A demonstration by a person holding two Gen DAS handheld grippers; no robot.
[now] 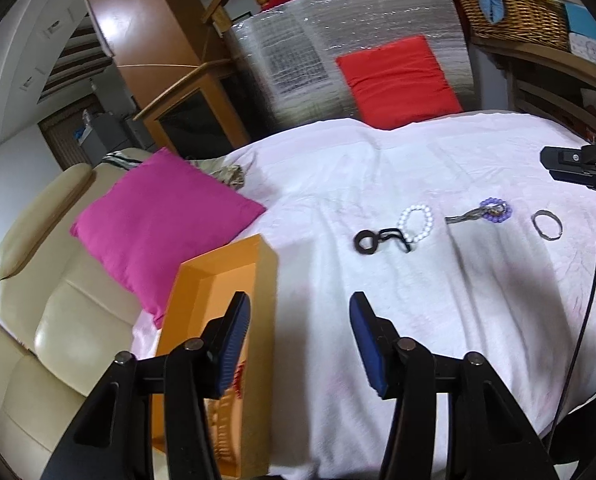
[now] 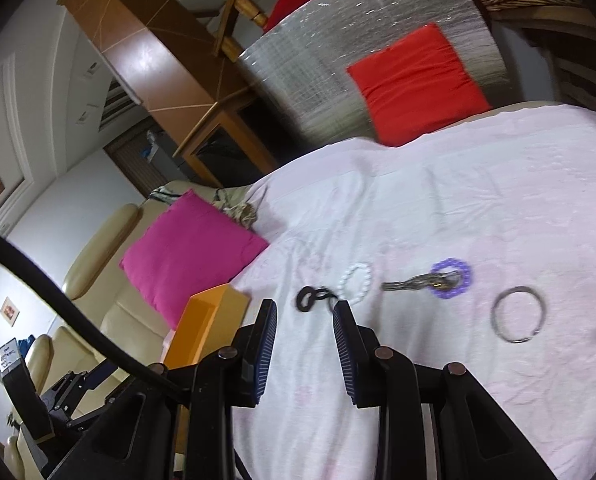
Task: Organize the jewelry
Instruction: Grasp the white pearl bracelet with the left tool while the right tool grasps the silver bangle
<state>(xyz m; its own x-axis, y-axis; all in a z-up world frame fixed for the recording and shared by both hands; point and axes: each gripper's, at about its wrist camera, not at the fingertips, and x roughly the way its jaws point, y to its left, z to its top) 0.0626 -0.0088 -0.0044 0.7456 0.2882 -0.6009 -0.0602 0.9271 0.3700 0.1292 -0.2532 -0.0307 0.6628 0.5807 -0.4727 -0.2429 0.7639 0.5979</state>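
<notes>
Several jewelry pieces lie in a row on the white cloth (image 1: 377, 288): a black linked piece (image 1: 377, 238) (image 2: 315, 296), a white bead bracelet (image 1: 416, 223) (image 2: 355, 279), a purple bead bracelet (image 1: 497, 210) (image 2: 451, 278) with a grey metal chain (image 1: 463, 216) (image 2: 411, 282) across it, and a silver bangle (image 1: 546, 225) (image 2: 518, 319). An orange box (image 1: 226, 320) (image 2: 208, 320) stands at the cloth's left edge. My left gripper (image 1: 299, 306) is open and empty, its left finger over the box. My right gripper (image 2: 305, 312) is open and empty, just short of the black piece.
A pink cushion (image 1: 162, 220) (image 2: 190, 252) rests on a cream sofa (image 1: 38, 320) left of the cloth. A red cushion (image 1: 397, 80) leans on a silver panel behind. A wicker basket (image 1: 513, 12) sits at the back right. A black cable (image 1: 589, 280) hangs at the right.
</notes>
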